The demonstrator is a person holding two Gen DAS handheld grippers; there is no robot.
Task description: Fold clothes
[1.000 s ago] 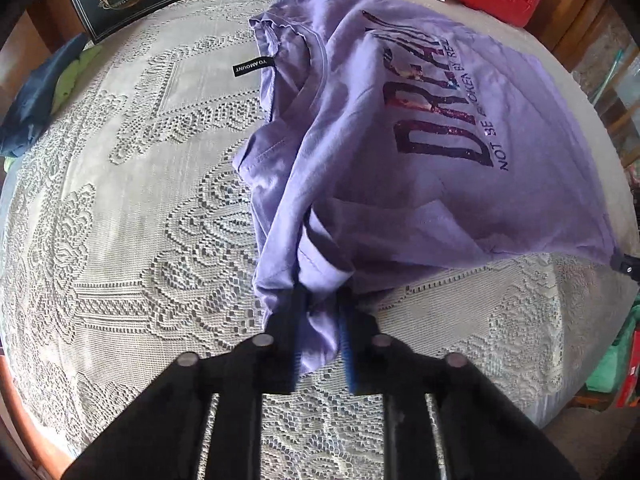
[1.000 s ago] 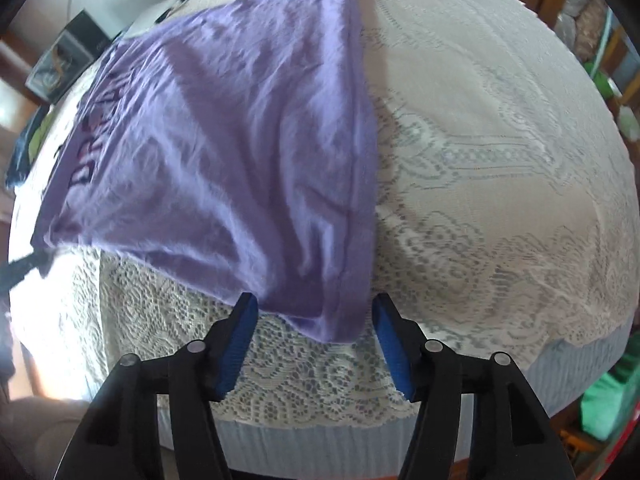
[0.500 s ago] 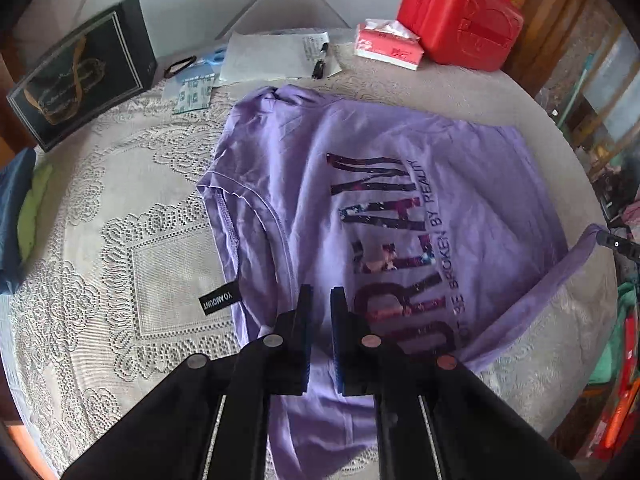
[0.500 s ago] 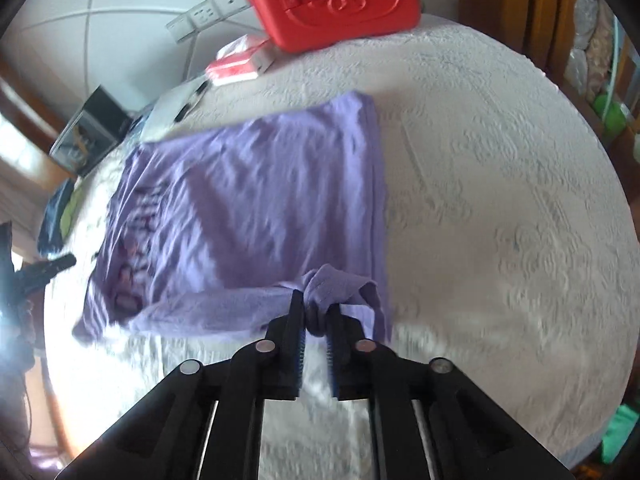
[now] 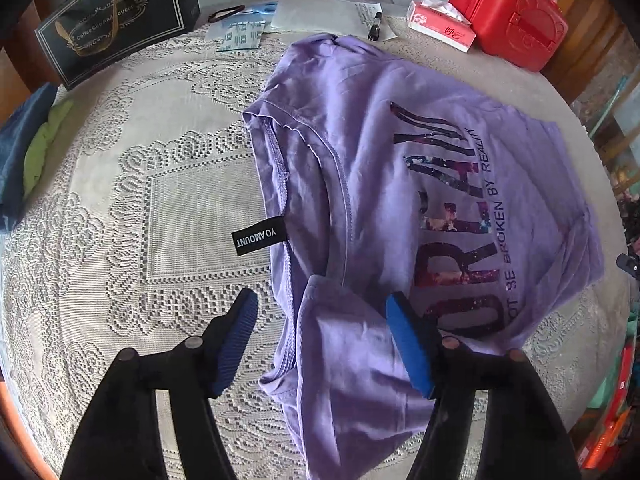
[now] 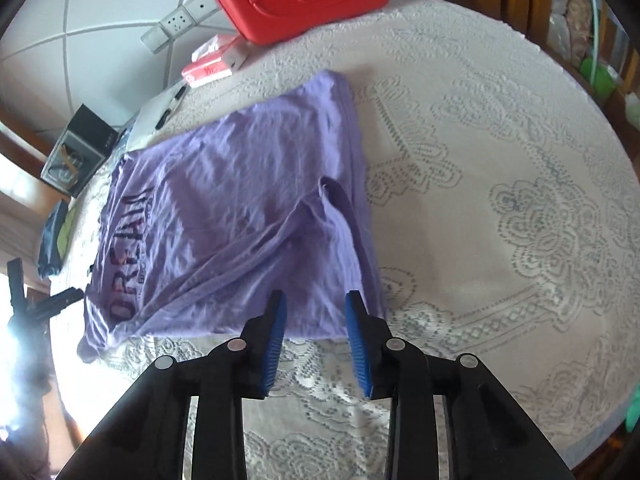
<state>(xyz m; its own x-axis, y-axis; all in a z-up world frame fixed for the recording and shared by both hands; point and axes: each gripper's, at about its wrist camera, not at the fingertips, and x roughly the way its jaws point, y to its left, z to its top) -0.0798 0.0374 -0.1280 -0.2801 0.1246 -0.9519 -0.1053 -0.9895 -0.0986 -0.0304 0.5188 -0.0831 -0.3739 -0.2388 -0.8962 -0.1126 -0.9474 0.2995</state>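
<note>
The left gripper [image 5: 320, 340] hangs with jaws spread, holding nothing, above the near sleeve of the one purple T-shirt [image 5: 400, 184] lying print-up on the lace-covered worktop [image 5: 140, 200]. One long side looks folded inward; the far side and the crosswise folds appear left to do. The right gripper [image 6: 316, 340], likewise spread and empty, hovers over the hem.

Left black plastic tongs [image 5: 318, 308], ribbed blue pads [image 5: 408, 344], round silver screws, right black plastic tongs [image 6: 315, 308], matching blue pads [image 6: 358, 348], forked arms
</note>
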